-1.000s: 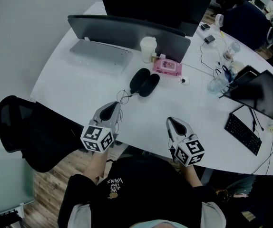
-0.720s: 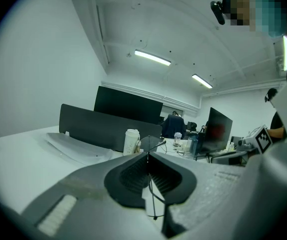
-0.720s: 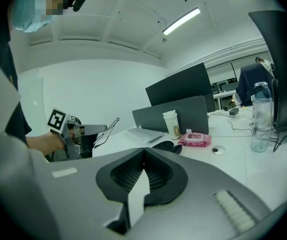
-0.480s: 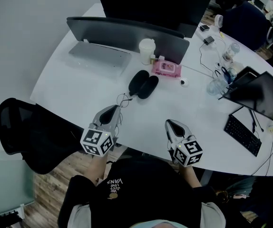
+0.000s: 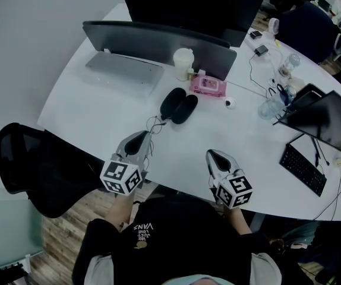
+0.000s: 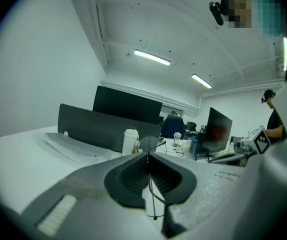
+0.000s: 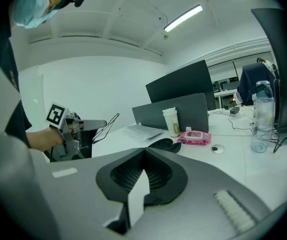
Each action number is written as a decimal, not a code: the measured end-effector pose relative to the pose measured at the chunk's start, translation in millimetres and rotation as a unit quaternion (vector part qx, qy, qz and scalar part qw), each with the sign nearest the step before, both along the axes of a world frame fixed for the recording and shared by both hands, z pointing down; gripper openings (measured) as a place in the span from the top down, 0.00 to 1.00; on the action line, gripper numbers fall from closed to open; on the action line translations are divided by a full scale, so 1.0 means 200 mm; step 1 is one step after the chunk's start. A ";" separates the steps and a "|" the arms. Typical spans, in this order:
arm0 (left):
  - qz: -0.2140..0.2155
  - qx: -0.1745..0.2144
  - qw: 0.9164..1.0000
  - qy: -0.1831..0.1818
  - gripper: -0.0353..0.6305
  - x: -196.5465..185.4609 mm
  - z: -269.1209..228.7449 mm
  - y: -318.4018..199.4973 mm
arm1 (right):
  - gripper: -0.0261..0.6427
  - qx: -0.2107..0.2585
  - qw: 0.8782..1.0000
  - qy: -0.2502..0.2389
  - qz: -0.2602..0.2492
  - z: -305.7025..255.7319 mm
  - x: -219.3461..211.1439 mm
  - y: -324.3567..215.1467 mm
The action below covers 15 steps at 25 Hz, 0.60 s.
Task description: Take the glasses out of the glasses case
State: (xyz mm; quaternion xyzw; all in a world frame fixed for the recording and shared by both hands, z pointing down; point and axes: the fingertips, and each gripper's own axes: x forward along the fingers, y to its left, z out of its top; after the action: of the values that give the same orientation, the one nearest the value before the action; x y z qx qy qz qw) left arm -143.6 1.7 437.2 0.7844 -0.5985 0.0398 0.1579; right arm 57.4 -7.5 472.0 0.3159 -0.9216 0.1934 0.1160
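Since your left gripper (image 5: 146,133) is clenched on the thin-framed glasses (image 5: 154,123), holding them just on the near side of the opened glasses case (image 5: 179,104), the removal looks done. Your right gripper (image 5: 211,154) is pinched together, holding nothing.

The glasses (image 5: 154,123), thin-rimmed in dark wire, are clamped by a thin part of the frame between the closed jaws of the left gripper (image 5: 147,130) and are held up off the white table (image 5: 99,100). The glasses case (image 5: 179,104), black and opened into two oval halves laid flat side by side, is seen near them, at 1 o'clock of the glasses.
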 end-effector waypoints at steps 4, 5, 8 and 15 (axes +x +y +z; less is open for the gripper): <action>0.001 0.000 1.000 0.000 0.93 0.00 0.00 -0.01 | 0.96 0.000 1.000 0.000 0.000 0.00 0.00 0.00; 0.001 0.000 1.000 -0.001 0.93 0.00 0.00 -0.01 | 0.96 0.000 1.000 0.001 0.000 0.00 0.00 0.00; 0.002 -0.001 1.000 0.000 0.93 0.00 0.00 -0.01 | 0.96 0.000 1.000 0.000 0.000 0.00 -0.01 -0.01; 0.001 -0.002 1.000 0.000 0.93 -0.03 0.01 -0.02 | 0.96 -0.002 1.000 0.000 0.000 0.01 -0.03 -0.01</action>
State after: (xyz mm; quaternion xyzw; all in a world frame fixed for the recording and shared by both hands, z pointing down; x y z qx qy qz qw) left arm -148.6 -1.5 439.6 0.7849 -0.5973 0.0415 0.1596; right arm 52.2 -9.2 473.3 0.3154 -0.9213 0.1952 0.1165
